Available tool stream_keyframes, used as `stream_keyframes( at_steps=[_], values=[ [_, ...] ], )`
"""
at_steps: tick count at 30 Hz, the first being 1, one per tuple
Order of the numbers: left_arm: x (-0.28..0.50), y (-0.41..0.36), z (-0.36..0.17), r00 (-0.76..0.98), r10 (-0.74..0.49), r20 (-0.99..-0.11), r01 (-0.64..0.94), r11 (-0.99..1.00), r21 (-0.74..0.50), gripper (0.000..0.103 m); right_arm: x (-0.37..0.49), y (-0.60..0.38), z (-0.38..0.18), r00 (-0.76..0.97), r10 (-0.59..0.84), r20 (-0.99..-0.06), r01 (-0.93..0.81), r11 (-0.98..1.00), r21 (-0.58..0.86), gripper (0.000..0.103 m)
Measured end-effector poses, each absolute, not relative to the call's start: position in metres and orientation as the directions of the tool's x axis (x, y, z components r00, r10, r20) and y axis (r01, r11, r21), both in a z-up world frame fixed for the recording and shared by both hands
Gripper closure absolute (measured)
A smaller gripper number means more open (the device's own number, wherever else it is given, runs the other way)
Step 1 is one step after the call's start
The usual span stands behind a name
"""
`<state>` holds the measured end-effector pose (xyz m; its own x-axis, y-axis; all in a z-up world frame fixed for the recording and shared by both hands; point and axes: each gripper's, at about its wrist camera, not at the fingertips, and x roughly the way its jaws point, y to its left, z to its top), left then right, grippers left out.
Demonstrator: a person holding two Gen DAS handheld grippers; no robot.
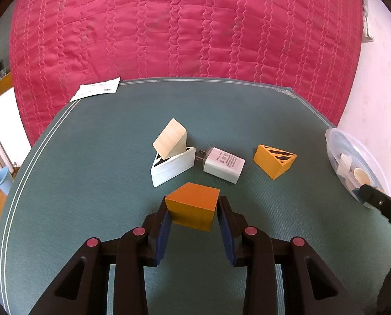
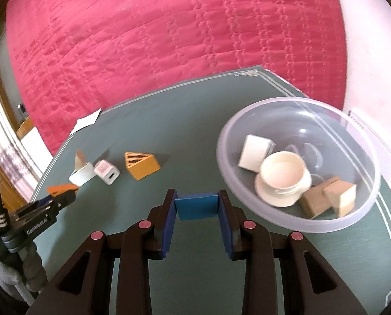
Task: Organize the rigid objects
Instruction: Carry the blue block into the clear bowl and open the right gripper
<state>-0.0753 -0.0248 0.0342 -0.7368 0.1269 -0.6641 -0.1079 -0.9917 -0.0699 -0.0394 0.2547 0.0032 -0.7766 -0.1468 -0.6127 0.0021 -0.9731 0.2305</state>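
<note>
Two grippers, both loaded. Left gripper (image 1: 192, 211) is clamped on an orange block (image 1: 193, 210), matte painted wood with a square top face, blue ribbed pads (image 1: 164, 232) pressing its sides just above the green mat (image 1: 90, 183). Right gripper (image 2: 196, 204) is clamped on a blue block (image 2: 196, 206), flat and rectangular, held beside the clear plastic bowl (image 2: 358, 210).

Lettering on the left tool's side in the right view looks like "GenRobot.AI", white on black. A white charger (image 1: 224, 164) lies on the mat mid-field, prongs toward a white wedge (image 1: 173, 168); its label print is too small to read. A bare wood wedge (image 1: 169, 137) leans tilted on top of that white one. Right of the charger sits an orange wedge (image 1: 274, 161) with black stripes on its triangular face.

Inside the bowl: a white cube (image 2: 255, 153), a round cream lid-like piece (image 2: 283, 178) and tan wooden blocks (image 2: 326, 199), all touching. A printed paper slip (image 1: 97, 92) overhangs the mat's far corner onto the quilted pink bedspread (image 1: 182, 26), its text unreadable.
</note>
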Motion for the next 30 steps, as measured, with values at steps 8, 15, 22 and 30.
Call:
stream_keyframes(
  at_steps=[8,15,22,30],
  values=[
    [-0.076,-0.023,0.033,-0.735,0.123,-0.666,-0.110,-0.992,-0.062,0.066,-0.035,0.288,0.016,-0.810,-0.076,-0.582,-0.076,-0.970,0.232,0.071],
    [-0.076,-0.021,0.032,-0.733,0.122,-0.669,-0.113,-0.992,-0.057,0.066,-0.035,0.317,0.020,-0.820,0.003,-0.573,-0.161,-0.961,0.226,0.071],
    [-0.076,-0.019,0.030,-0.731,0.118,-0.672,-0.115,-0.992,-0.050,0.066,-0.047,0.344,0.010,-0.806,0.067,-0.588,-0.240,-0.945,0.221,0.069],
    [-0.075,-0.017,0.027,-0.725,0.109,-0.680,-0.112,-0.993,-0.040,0.066,-0.044,0.375,0.000,-0.800,0.128,-0.586,-0.334,-0.906,0.259,0.049]
  ],
)
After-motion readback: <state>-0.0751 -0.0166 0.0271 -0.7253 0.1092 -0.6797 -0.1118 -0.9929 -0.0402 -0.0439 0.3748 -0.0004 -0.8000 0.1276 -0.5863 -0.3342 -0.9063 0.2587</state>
